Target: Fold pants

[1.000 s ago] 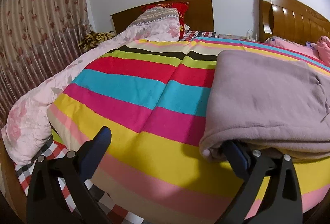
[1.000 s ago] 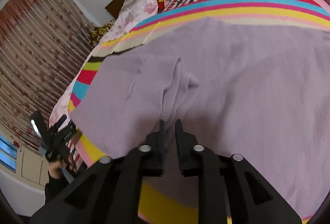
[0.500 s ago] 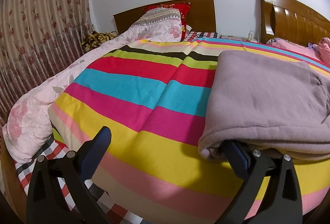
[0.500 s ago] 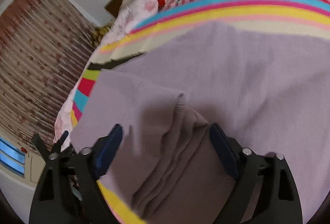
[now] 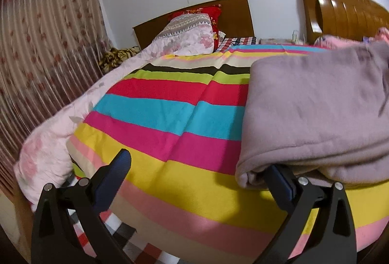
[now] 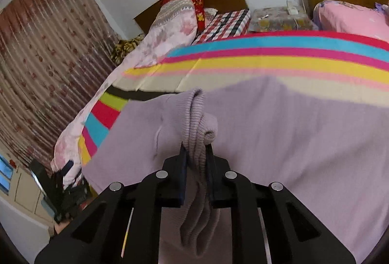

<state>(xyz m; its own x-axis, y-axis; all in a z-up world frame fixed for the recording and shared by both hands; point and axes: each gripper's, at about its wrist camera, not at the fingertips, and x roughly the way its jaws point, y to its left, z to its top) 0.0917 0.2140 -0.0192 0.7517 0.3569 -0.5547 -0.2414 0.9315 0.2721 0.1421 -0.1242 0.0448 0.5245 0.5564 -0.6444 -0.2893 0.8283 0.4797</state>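
The mauve knit pants (image 5: 316, 106) lie folded on the striped blanket (image 5: 170, 118), to the right in the left wrist view. My left gripper (image 5: 199, 169) stands wide open at the bed's front edge, its right finger (image 5: 279, 179) tucked under the pants' near corner. In the right wrist view the pants (image 6: 291, 142) fill the lower half. My right gripper (image 6: 196, 151) is closing, and its pads pinch a bunched ribbed edge (image 6: 194, 118) of the pants, raised off the layer below. The left gripper (image 6: 65, 181) shows at the far left, with a hand under it.
A pink floral quilt (image 5: 48, 154) runs along the bed's left side, with pillows (image 5: 189, 28) by the dark headboard. A flowered curtain (image 5: 48, 45) hangs at the left. A second bed's wooden headboard (image 5: 345, 13) and a bedside stand (image 6: 279, 16) are at the back right.
My right gripper opened wide around a fold of the pants, then closed on the ribbed edge and lifted it. The left gripper has barely moved.
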